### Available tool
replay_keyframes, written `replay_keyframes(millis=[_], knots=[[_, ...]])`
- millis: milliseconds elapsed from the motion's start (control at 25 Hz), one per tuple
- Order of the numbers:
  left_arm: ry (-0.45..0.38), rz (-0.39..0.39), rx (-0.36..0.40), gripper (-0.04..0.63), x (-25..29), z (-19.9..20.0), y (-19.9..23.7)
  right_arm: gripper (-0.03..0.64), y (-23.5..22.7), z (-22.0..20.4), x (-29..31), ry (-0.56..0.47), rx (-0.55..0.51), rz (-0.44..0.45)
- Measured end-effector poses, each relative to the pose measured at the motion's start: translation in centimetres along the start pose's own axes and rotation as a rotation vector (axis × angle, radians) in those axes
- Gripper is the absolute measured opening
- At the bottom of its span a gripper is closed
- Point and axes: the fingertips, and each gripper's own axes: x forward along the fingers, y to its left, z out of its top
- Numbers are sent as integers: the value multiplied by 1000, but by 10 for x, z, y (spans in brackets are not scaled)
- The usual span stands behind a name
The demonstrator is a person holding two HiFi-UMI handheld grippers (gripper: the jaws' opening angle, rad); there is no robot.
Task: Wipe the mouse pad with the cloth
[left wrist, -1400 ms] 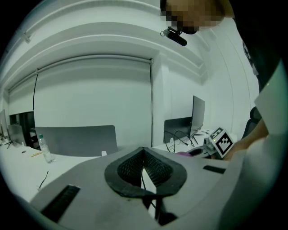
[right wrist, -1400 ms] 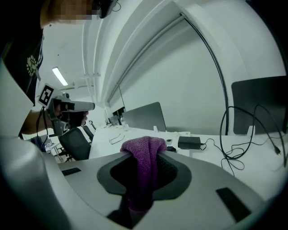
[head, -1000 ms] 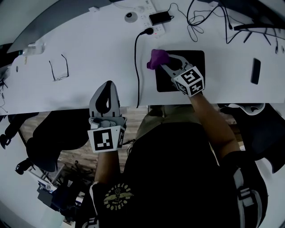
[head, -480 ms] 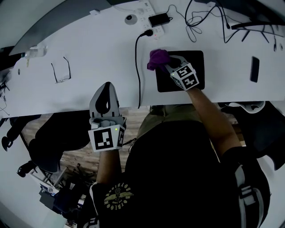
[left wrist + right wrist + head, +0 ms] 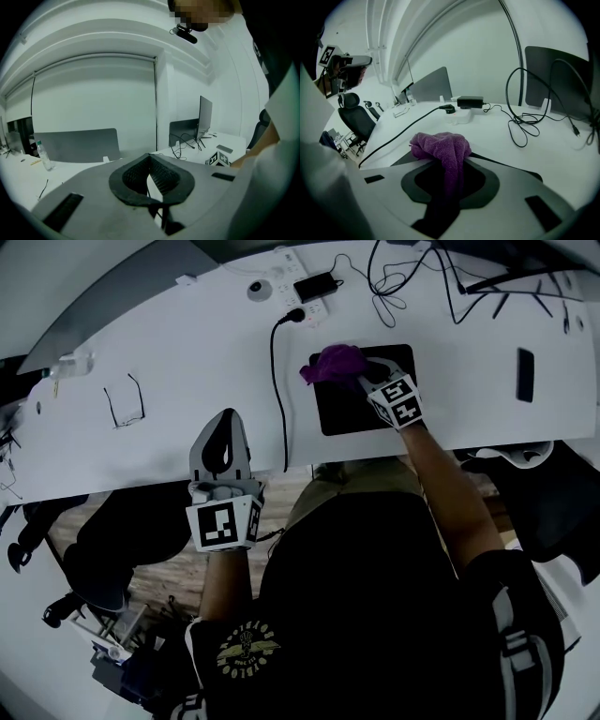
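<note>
**Purple cloth held on the mouse pad**

Head view: upper right of centre, the right gripper [image 5: 366, 376] holds a purple cloth [image 5: 330, 364] at the black mouse pad's [image 5: 352, 413] upper-left corner. The left gripper [image 5: 223, 427] is centre-left.
Left gripper view: jaws together, empty.
Right gripper view: jaws clamp the cloth.

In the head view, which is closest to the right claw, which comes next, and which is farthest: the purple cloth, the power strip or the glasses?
1. The purple cloth: pinched in the right claw, at the mouse pad corner.
2. The power strip: farther back on the desk.
3. The glasses: far off to the left.
</note>
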Motion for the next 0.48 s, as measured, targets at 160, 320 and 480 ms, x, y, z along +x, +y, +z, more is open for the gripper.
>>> replay_keyframes(millis=[160, 320, 480], knots=[[-18, -19, 3, 3, 8, 8, -6, 86, -16, -11, -13, 4, 11, -30], [-30, -48, 11, 3, 9, 14, -16, 87, -38, -24, -28, 11, 65, -74], [-39, -59, 12, 3, 9, 20, -19, 87, -70, -38, -50, 4, 161, -156]])
